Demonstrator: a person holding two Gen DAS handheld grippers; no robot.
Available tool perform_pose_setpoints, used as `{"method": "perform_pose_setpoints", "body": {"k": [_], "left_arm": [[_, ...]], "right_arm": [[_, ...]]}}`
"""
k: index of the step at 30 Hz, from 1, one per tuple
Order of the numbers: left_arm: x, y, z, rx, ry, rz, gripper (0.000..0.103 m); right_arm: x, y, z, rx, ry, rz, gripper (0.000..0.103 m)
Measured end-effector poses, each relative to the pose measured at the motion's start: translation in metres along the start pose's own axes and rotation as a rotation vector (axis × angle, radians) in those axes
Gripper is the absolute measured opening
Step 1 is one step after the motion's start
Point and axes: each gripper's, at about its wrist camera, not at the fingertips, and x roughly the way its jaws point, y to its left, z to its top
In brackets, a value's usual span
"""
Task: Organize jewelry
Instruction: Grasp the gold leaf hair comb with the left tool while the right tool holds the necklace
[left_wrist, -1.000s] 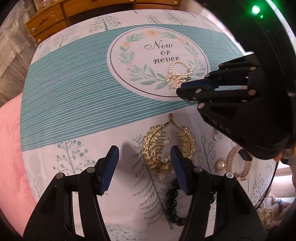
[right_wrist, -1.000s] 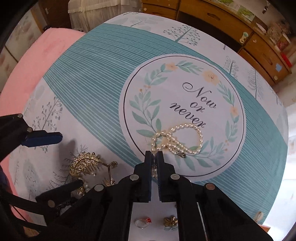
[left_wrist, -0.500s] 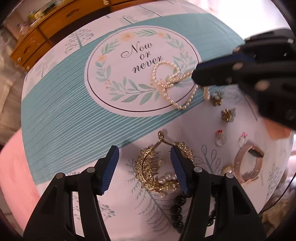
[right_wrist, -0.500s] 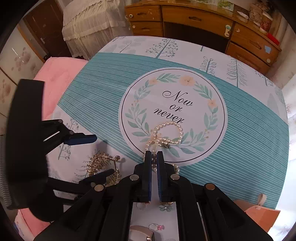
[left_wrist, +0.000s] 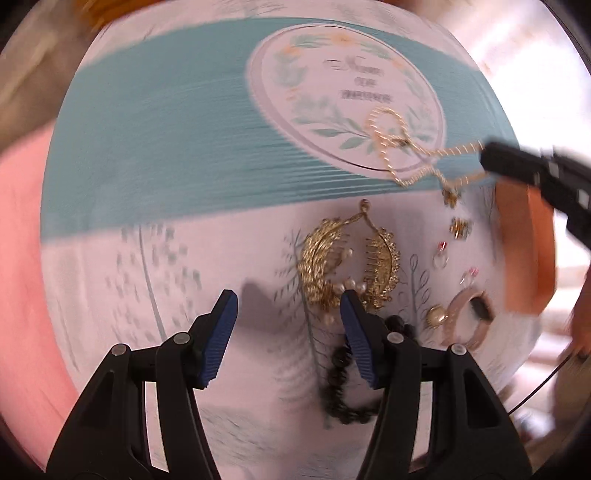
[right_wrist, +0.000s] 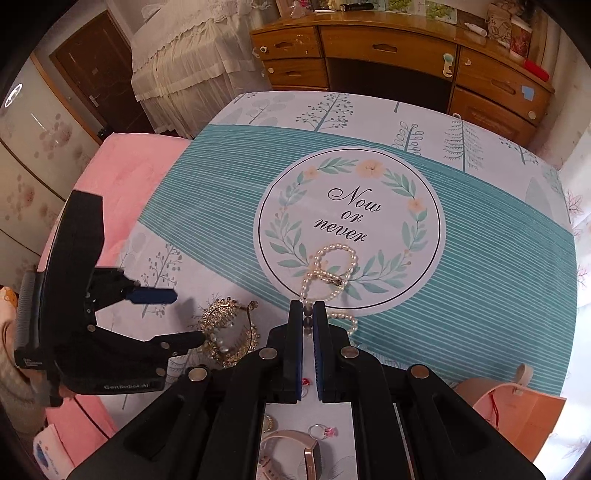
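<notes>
A pearl necklace (right_wrist: 334, 266) lies looped on the round "Now or never" print of the tablecloth (right_wrist: 480, 236). One end of it runs up into my right gripper (right_wrist: 307, 314), which is shut on the strand. The left wrist view, blurred, shows the same necklace (left_wrist: 388, 136) stretched toward the right gripper (left_wrist: 517, 166). My left gripper (left_wrist: 288, 306) stands open with nothing between its pads. One fingertip is at the near edge of a gold leaf-shaped hair comb (left_wrist: 347, 262). From the right wrist view the comb (right_wrist: 225, 328) lies beside the left gripper (right_wrist: 177, 316).
A black bead bracelet (left_wrist: 340, 373) lies under the left gripper's right finger. Rings (left_wrist: 441, 254), small gold earrings (left_wrist: 460, 227), a pearl stud (left_wrist: 436, 315) and a rose-gold watch (left_wrist: 467, 317) lie to the right. An orange bag (right_wrist: 517, 410) stands at the table's edge, a wooden dresser (right_wrist: 388, 48) behind.
My right gripper has risen and drawn back with the end of the pearl necklace, pulling part of the strand off the cloth. My left gripper has shifted and rolled near the gold comb, still open.
</notes>
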Motion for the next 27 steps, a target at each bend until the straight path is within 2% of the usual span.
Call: {"method": "perform_pose_setpoints", "body": {"k": [3, 7, 11, 13, 19, 27], "left_arm": [[0.000, 0.012, -0.005, -0.168, 0.009, -0.062, 0.055], [-0.002, 0.014, -0.011, -0.318, -0.004, -0.116, 0.055], [-0.004, 0.006, -0.015, -0.410, -0.030, -0.115, 0.055], [-0.002, 0.004, -0.020, -0.474, -0.029, -0.107, 0.050], [0.009, -0.006, -0.022, -0.551, -0.006, -0.044, 0.033], [0.016, -0.015, -0.020, -0.590, -0.007, -0.011, 0.025]], "right_arm": [[-0.001, 0.001, -0.004, 0.002, -0.001, 0.004, 0.005], [-0.005, 0.003, -0.009, -0.001, -0.008, 0.008, 0.005], [-0.012, 0.002, -0.013, 0.003, -0.023, 0.012, 0.005], [-0.016, 0.001, -0.016, 0.010, -0.030, 0.016, 0.005], [-0.024, -0.007, -0.021, 0.023, -0.046, 0.017, 0.005], [-0.028, -0.019, -0.029, 0.051, -0.058, 0.027, 0.005]]}}
